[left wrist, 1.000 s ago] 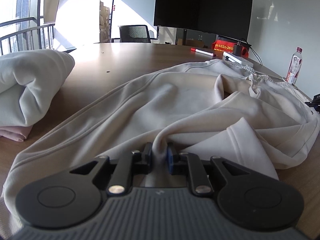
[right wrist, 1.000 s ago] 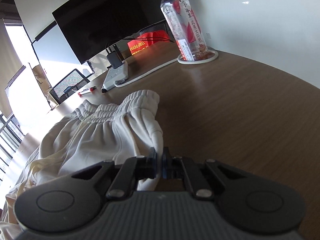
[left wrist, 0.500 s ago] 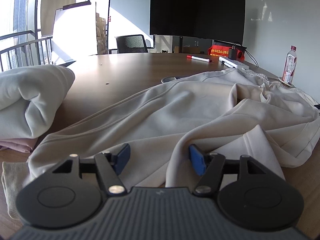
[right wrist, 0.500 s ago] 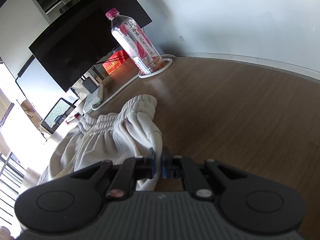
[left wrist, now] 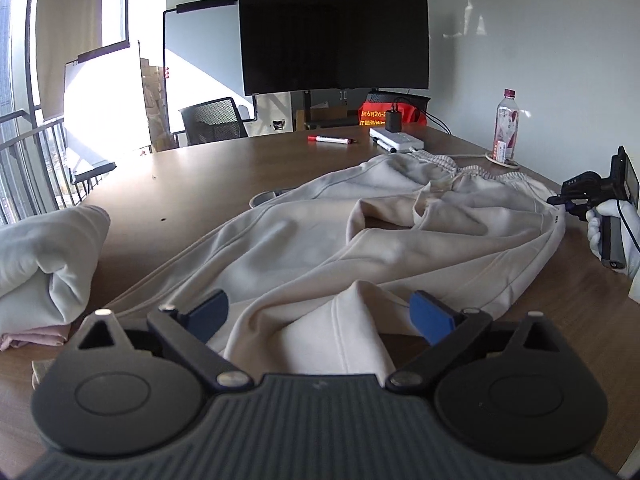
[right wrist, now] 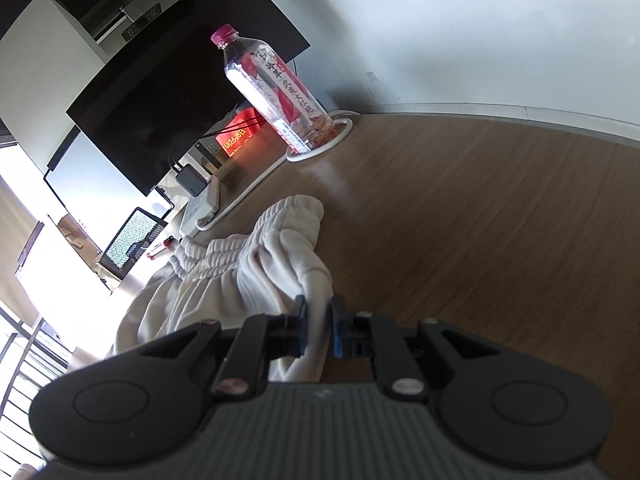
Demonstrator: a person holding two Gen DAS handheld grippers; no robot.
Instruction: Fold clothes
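Plainly the step in hand is letting go: the cream sweatpants (left wrist: 320,240) have been laid across the wooden table (left wrist: 192,176), and both grippers are releasing them. To do it well, I'd judge, each should pull back low and level so the cloth isn't dragged, and the rumpled upper leg should be smoothed flat before the next fold is taken.

Sprawled over most of the table's near half, the pants run from the ribbed waistband (right wrist: 240,256) at the far right, close to the water bottle (right wrist: 276,92), down to the near edge. One leg lies fairly flat; the other is bunched over it in soft ridges, with a cuff corner (left wrist: 344,336) peaked up close in. A folded pale garment (left wrist: 44,256) sits apart at the left.

The left gripper (left wrist: 320,316) has its jaws opening, already very wide, with that cuff corner lying loose between the blue pads, touching neither. The right gripper (right wrist: 318,328) has its jaws just beginning to part, only a narrow gap, and a strip of fabric beside the waistband is there between the pads, looking lightly caught.
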